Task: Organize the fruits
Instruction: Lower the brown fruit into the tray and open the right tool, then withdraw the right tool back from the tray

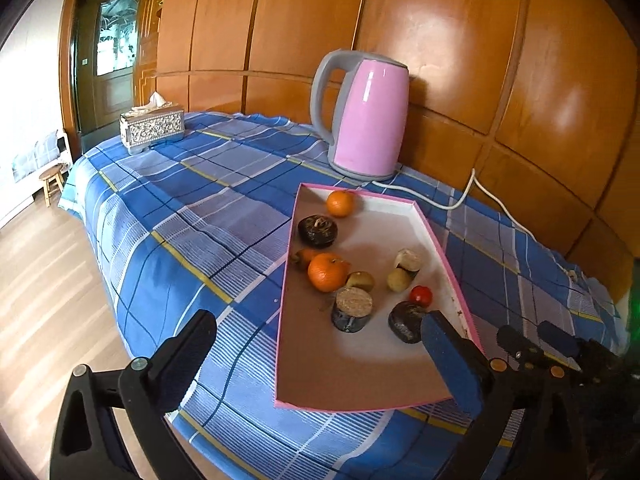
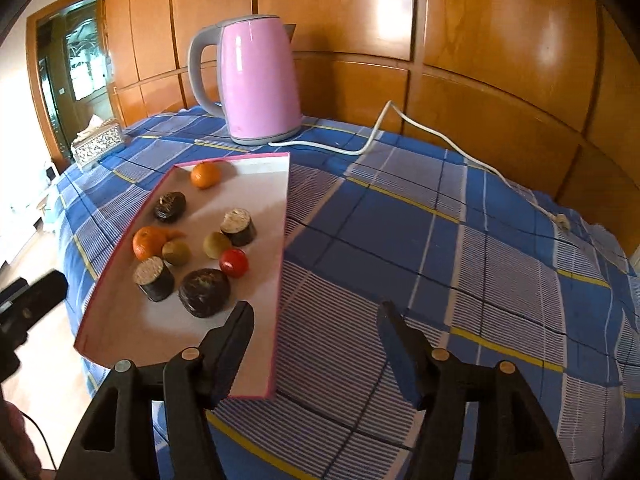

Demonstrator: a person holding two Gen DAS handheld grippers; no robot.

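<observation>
Left wrist view: left gripper gapes wide, empty, the fruit tray just ahead. Right gripper likewise spread, holding nothing, tray ahead-left, pink kettle beyond

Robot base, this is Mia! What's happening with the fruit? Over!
Left hand-held gripper open, empty. Right hand-held gripper open, empty, over tray edge. Fruit all loose in tray. Nothing blocking.

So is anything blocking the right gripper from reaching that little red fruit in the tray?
Partly. The right gripper hangs open over the tray's near edge. The dark round fruit lies just short of the red fruit and slightly left. From above, nothing visible covers it.
</observation>
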